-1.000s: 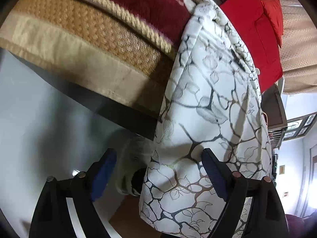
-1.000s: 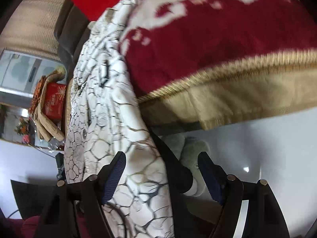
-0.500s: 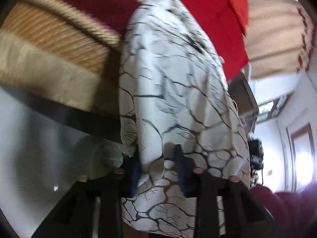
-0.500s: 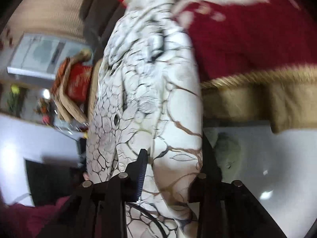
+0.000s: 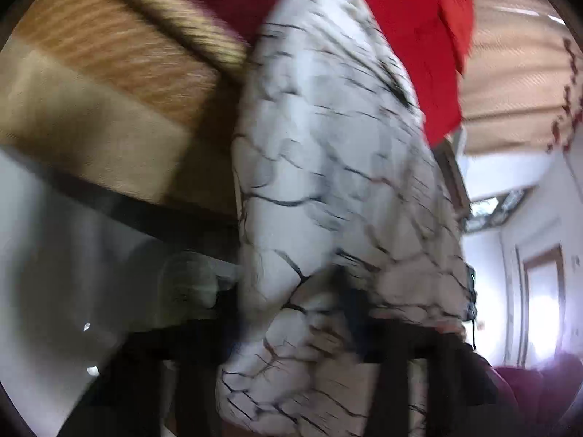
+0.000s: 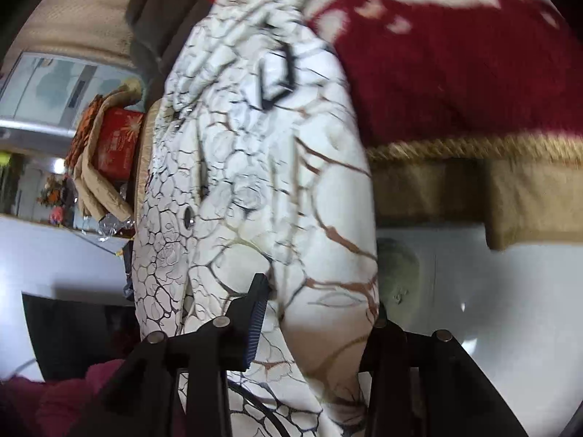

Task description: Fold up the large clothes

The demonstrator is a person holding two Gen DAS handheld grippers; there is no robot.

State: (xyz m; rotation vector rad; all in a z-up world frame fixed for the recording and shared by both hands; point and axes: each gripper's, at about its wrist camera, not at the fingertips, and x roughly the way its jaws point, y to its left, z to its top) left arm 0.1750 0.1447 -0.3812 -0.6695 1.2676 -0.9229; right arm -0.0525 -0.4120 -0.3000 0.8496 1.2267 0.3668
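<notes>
A large white garment printed with dark and brown crack-like lines hangs over the edge of a bed. It also fills the middle of the right wrist view. My left gripper is shut on the garment's lower part, and the view is blurred. My right gripper is shut on a thick fold of the same garment, which bulges between the fingers.
A dark red blanket with a gold border covers the bed. Red cushions lie at the head. A pale slipper sits on the white floor under the bed edge. A cluttered shelf stands at left.
Both grippers went from open beside the garment to shut on it. Both have since shifted with the cloth held, and the left view has tilted and blurred.
</notes>
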